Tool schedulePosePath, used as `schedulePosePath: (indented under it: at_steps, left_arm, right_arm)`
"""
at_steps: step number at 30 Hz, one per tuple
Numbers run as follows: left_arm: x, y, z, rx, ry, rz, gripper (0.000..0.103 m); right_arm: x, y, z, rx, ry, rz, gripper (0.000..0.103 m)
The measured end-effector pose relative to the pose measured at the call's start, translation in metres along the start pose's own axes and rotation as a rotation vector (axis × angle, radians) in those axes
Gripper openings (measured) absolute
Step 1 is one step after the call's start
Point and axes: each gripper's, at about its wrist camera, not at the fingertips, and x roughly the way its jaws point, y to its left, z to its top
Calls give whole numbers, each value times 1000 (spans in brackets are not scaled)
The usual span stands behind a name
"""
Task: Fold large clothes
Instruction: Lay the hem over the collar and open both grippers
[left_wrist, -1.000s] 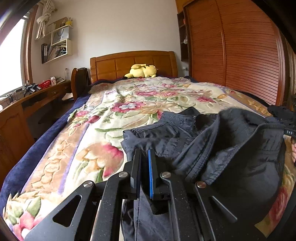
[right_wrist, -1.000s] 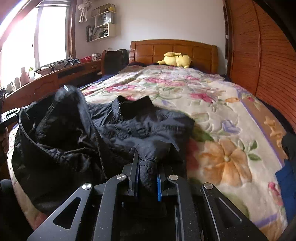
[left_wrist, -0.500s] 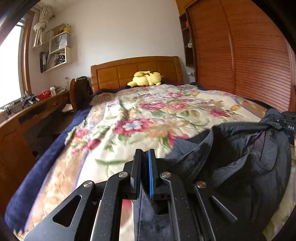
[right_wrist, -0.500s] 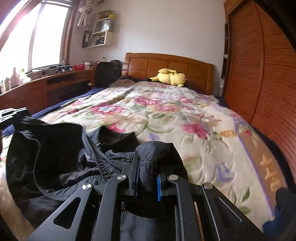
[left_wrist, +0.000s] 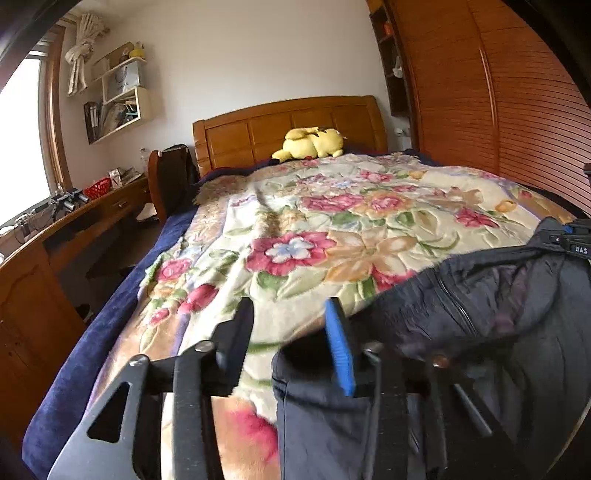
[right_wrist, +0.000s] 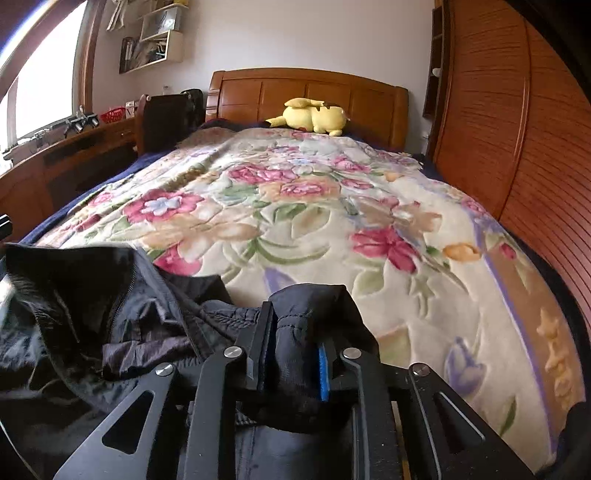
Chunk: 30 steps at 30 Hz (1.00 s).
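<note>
A large black jacket (left_wrist: 498, 332) lies bunched at the near end of the bed, its zipper showing. In the left wrist view my left gripper (left_wrist: 290, 332) is open, its fingers wide apart, with the jacket's edge lying beside and under the blue-padded finger (left_wrist: 340, 350). In the right wrist view my right gripper (right_wrist: 293, 345) has its fingers around a thick fold of the jacket (right_wrist: 92, 325), pinching it between them. The right gripper also shows at the far right of the left wrist view (left_wrist: 576, 240), at the jacket's edge.
The floral blanket (left_wrist: 332, 229) covers the bed (right_wrist: 332, 206). A yellow plush toy (left_wrist: 310, 142) lies by the wooden headboard (right_wrist: 310, 92). A wooden desk (left_wrist: 74, 229) runs along the left, a slatted wardrobe (right_wrist: 517, 129) along the right. A chair (left_wrist: 173, 177) stands beside the bed.
My left gripper has opened and let go of the jacket. Both grippers have moved up the bed, and the jacket has been pulled toward the near end.
</note>
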Motion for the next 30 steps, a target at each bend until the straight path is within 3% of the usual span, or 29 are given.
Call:
schedulePosePath:
  at_steps: [2, 3, 4, 6, 14, 19, 30]
  left_arm:
    - [-8, 0, -8, 4, 28, -20, 63]
    - [-14, -1, -14, 8, 34, -26, 67]
    - [-18, -2, -17, 12, 37, -28, 72]
    - [-32, -3, -30, 14, 43, -42, 74]
    - [-78, -11, -82, -2, 115, -98, 76]
    - [-88, -12, -107, -30, 158, -114, 76]
    - [-77, -12, -134, -90, 217, -105, 76]
  right_arm:
    - [-6, 0, 0, 10, 23, 18, 46]
    - [-11, 0, -1, 11, 29, 29, 64]
    - [-17, 0, -3, 1, 27, 23, 74]
    - [-37, 1, -8, -34, -7, -17, 80]
    - [-86, -16, -63, -64, 17, 5, 81]
    - [-113, -36, -102, -6, 44, 6, 81]
    - [-88, -55, -128, 84, 148, 28, 81]
